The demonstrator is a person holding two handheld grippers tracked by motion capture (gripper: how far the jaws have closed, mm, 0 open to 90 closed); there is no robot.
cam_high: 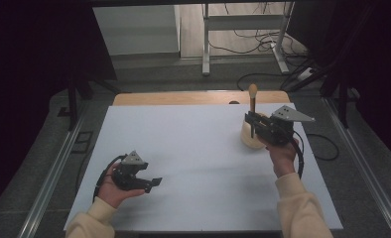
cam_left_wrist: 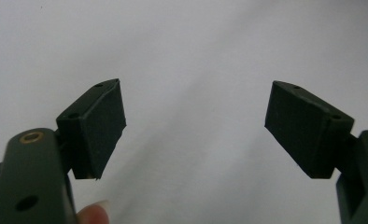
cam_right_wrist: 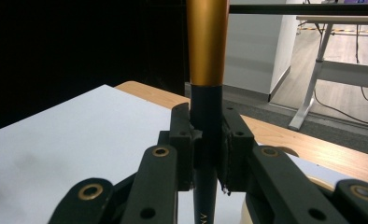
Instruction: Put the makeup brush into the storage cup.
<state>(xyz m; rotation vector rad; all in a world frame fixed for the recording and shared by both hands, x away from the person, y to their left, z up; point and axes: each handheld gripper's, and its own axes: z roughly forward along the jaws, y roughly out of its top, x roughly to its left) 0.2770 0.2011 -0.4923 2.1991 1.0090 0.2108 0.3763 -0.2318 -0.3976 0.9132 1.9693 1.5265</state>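
Right gripper (cam_high: pixel 253 122) clamped on upright brush handle (cam_right_wrist: pixel 205 107), black shaft, wooden-gold top, standing in a pale holder (cam_high: pixel 251 140) at far right of white table (cam_high: pixel 193 148). Left gripper (cam_high: pixel 154 182) near left, jaws apart, nothing between.

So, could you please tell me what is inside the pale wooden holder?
A dark utensil with a golden wooden handle stands upright in the pale wooden holder; its lower end is hidden.
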